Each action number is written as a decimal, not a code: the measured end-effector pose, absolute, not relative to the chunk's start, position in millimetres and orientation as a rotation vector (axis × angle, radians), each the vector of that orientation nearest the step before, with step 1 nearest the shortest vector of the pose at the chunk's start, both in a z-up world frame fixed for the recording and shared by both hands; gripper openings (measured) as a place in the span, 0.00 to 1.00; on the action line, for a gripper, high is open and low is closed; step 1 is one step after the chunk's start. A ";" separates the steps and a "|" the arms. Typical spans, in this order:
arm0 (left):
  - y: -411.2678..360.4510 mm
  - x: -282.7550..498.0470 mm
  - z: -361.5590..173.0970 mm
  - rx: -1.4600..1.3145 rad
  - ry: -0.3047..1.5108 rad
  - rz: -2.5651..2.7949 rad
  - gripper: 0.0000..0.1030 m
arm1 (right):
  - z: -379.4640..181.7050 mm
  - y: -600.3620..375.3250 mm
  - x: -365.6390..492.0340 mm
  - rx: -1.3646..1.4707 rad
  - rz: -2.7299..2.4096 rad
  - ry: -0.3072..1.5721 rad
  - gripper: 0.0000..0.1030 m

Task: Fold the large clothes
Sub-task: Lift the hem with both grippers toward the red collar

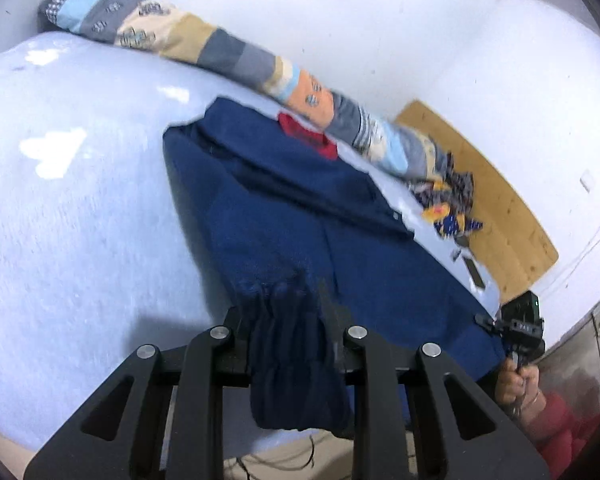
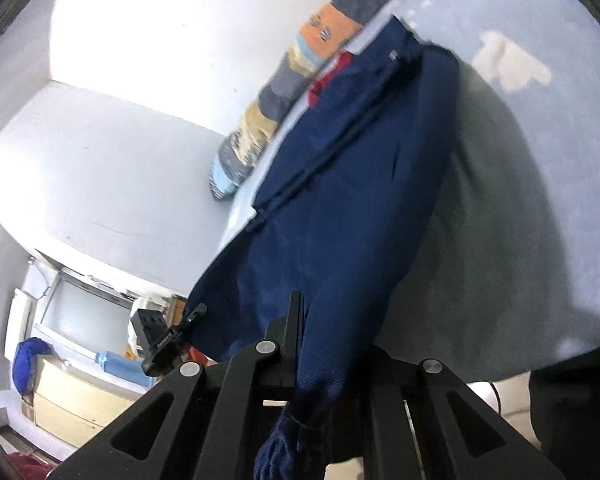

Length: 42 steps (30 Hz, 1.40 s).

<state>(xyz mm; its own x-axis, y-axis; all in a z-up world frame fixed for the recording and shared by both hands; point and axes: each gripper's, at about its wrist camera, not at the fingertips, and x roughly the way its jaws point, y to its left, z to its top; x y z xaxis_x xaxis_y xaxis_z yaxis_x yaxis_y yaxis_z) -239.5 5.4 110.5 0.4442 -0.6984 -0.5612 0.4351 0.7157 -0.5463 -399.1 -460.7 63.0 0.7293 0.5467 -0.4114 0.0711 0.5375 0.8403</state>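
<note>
Both grippers, left gripper [image 1: 288, 332] and right gripper [image 2: 319, 344], clamped on navy garment [image 1: 300, 208] edge, partly folded on bed [image 1: 80, 200], more folds left

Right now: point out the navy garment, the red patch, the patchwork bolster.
navy garment [image 1: 300, 216], left wrist view, flat middle panel.
red patch [image 1: 307, 136], left wrist view, its centre.
patchwork bolster [image 1: 236, 54], left wrist view, grey mid-section.

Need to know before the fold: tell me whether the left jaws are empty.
No: the left gripper is shut on bunched fabric of the navy garment.
</note>
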 end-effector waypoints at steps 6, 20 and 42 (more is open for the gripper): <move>-6.7 -241.9 115.8 -0.304 0.833 -0.728 0.19 | 82.9 -474.9 -400.2 0.988 0.330 0.643 0.07; -9.3 -282.9 130.0 -0.305 0.815 -0.789 0.19 | 112.4 -516.0 -408.9 1.006 0.285 0.525 0.07; -10.2 -249.6 171.9 -0.400 0.716 -0.754 0.20 | 134.2 -532.6 -396.7 1.033 0.315 0.499 0.07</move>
